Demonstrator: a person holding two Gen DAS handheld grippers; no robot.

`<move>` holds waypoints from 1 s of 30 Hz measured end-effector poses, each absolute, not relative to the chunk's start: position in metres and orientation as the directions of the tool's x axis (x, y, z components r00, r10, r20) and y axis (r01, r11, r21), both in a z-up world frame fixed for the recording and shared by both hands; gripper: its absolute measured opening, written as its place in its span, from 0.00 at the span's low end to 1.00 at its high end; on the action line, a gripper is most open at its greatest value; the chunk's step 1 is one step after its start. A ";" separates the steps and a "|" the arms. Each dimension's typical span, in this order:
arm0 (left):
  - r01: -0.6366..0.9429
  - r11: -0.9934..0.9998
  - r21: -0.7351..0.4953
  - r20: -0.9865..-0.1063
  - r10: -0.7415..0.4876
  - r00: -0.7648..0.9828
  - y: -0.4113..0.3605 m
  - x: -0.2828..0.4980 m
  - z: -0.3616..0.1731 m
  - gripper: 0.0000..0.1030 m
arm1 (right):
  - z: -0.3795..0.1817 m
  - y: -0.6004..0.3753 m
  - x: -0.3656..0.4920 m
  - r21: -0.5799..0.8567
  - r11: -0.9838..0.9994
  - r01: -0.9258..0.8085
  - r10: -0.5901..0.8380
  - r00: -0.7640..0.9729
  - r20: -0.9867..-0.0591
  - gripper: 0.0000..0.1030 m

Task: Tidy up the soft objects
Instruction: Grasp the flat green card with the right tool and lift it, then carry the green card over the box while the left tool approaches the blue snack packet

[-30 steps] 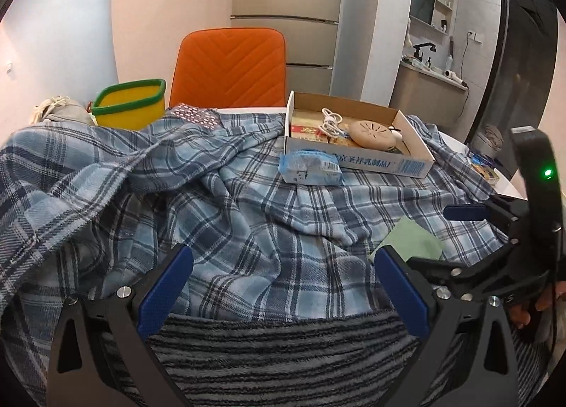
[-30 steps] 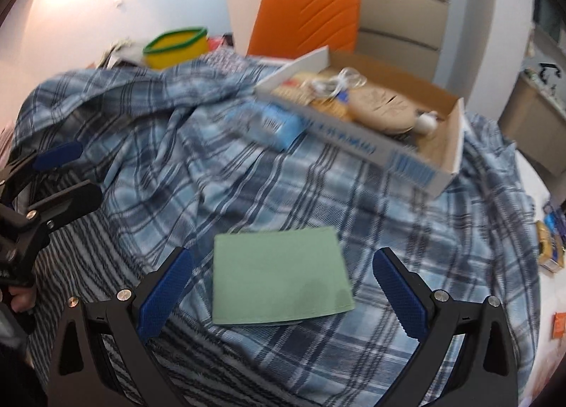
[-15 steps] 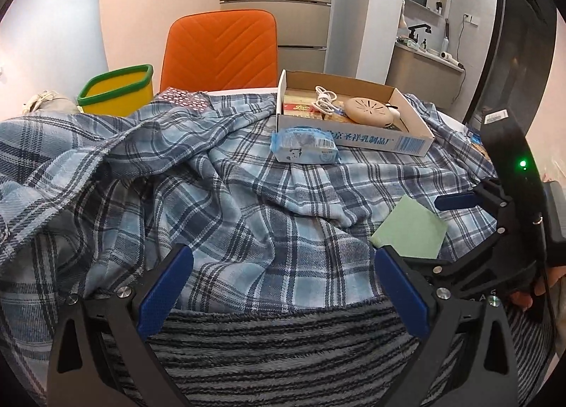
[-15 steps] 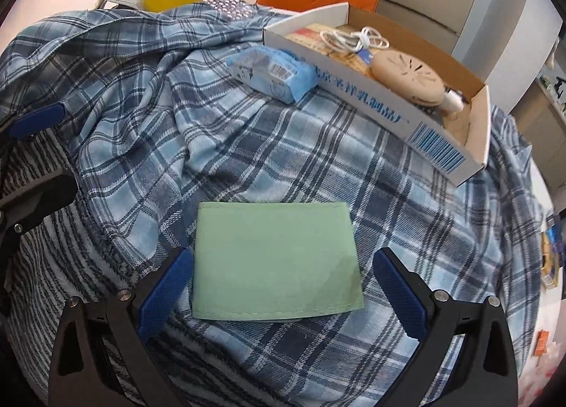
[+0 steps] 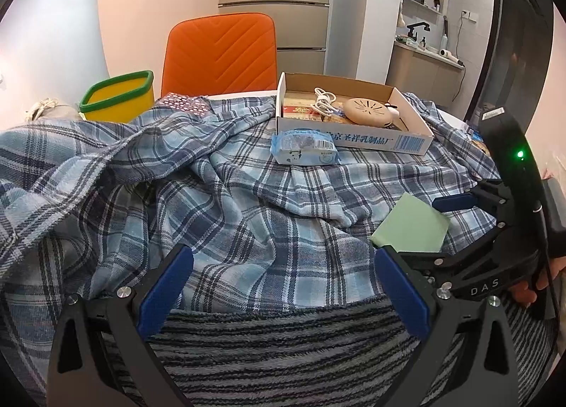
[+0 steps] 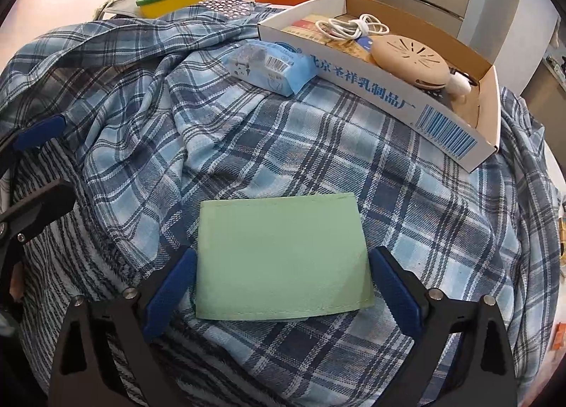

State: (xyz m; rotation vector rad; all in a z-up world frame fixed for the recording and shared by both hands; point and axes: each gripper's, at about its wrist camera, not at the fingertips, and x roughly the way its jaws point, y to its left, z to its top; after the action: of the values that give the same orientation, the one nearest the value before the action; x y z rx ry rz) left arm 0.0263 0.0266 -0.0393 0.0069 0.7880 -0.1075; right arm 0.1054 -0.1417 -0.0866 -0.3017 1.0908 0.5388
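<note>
Right gripper (image 6: 283, 286) jaws closing astride the green cloth (image 6: 283, 258), not yet pressing; cardboard box (image 6: 442, 116) at one o'clock. Left gripper (image 5: 283, 286) gapes over plaid blanket (image 5: 247, 201); only its view shows the kitchen counter (image 5: 424, 63).

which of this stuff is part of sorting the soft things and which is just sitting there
Part of the job:
- folded green cloth, lying between the closing right claw
- plaid blanket
- striped fleece
- left claw

Just lying about:
- cardboard box of odds and ends
- blue tissue pack
- yellow bin
- orange chair
</note>
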 end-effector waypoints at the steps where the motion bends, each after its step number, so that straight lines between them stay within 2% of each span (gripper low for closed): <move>1: 0.099 0.995 -0.028 -0.706 -0.090 0.702 0.026 0.026 -0.039 0.99 | -0.085 -0.143 0.104 0.023 0.833 -0.552 0.263 0.359 -0.895 0.96; 10: 0.099 0.995 0.024 -0.684 -0.055 0.727 0.023 0.024 -0.031 0.99 | -0.050 -0.149 0.087 -0.074 0.847 -0.527 0.249 0.516 -0.819 0.96; 13: 0.104 0.994 0.028 -0.673 -0.058 0.738 0.020 0.025 -0.024 0.99 | -0.029 -0.159 0.088 -0.104 0.866 -0.488 0.242 0.593 -0.768 0.96; 19: 0.121 0.993 0.013 -0.615 -0.087 0.784 0.011 0.035 0.009 0.99 | 0.011 -0.184 0.095 -0.075 0.922 -0.380 0.241 0.714 -0.657 0.96; 24: 0.102 0.995 0.000 -0.581 -0.083 0.809 0.001 0.083 0.030 0.99 | 0.046 -0.192 0.102 -0.079 0.962 -0.261 0.180 0.826 -0.534 0.96; 30: 0.140 0.990 -0.031 -0.578 -0.132 0.805 -0.009 0.142 0.033 0.99 | 0.076 -0.201 0.124 -0.055 0.987 -0.152 0.111 0.886 -0.451 0.96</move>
State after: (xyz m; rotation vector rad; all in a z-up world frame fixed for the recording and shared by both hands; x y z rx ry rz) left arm 0.1423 -0.0090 0.0332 0.0129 0.6175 -0.1458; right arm 0.1241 -0.2009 0.0764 -0.0899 0.4633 0.1371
